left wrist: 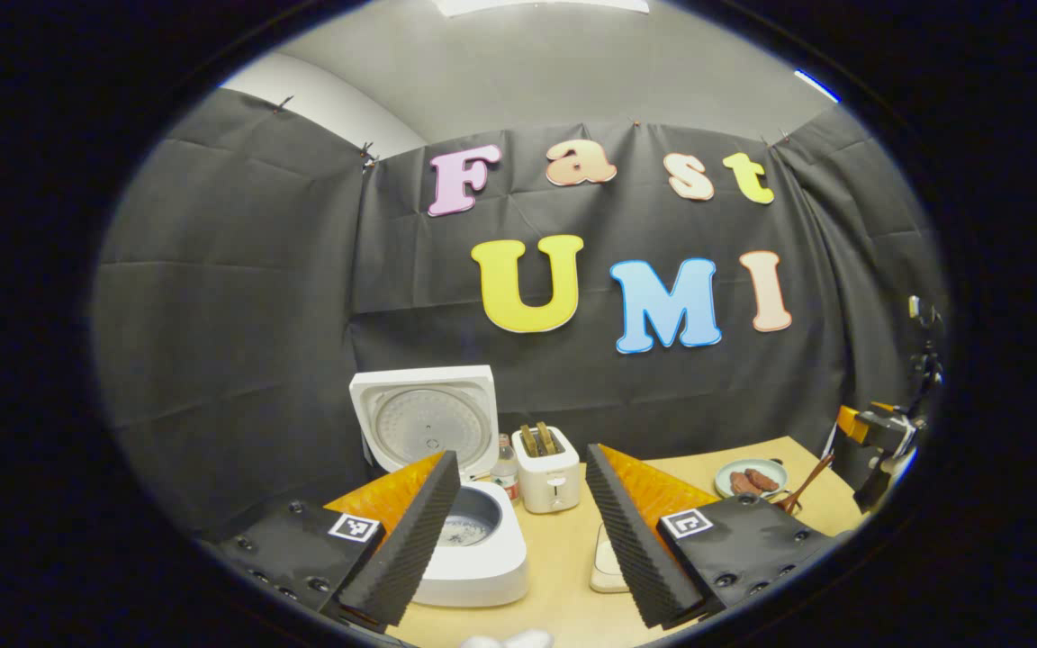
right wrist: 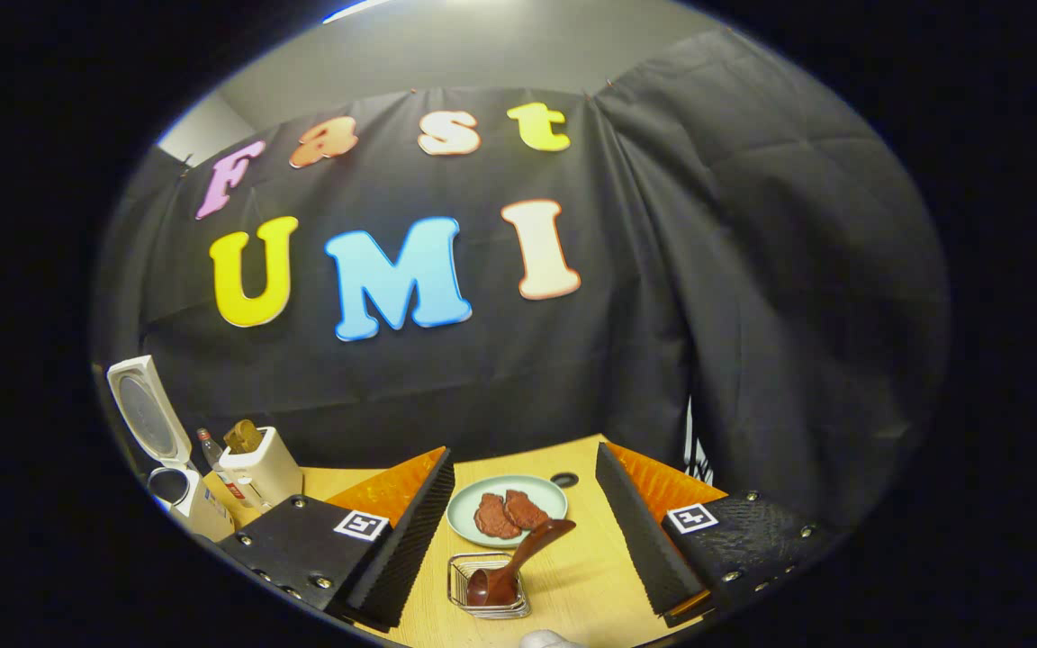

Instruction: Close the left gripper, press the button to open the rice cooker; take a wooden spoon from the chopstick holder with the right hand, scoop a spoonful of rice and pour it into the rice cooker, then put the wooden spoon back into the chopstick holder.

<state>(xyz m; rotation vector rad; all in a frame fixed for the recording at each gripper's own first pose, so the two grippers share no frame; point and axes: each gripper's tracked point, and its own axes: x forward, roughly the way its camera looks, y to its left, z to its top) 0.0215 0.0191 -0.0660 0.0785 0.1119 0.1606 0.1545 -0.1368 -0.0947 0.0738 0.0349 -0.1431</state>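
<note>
The white rice cooker (left wrist: 482,567) stands open with its lid (left wrist: 424,418) upright, and the inner pot shows behind my left finger. My left gripper (left wrist: 518,531) is open, just right of the cooker, holding nothing. A small pale container (left wrist: 607,567) sits partly hidden behind its right finger. The dark wooden spoon (right wrist: 518,558) rests bowl-down in the wire chopstick holder (right wrist: 487,589), handle leaning up to the right. My right gripper (right wrist: 523,540) is open, its fingers on either side of the spoon and apart from it. The cooker (right wrist: 172,490) also appears far left there.
A white toaster (left wrist: 547,468) and a small bottle (left wrist: 505,468) stand behind the cooker. A pale green plate (right wrist: 473,504) with two brown pieces of food lies just beyond the holder. The other gripper (left wrist: 879,445) is at the table's far right. The black cloth wall closes off the back.
</note>
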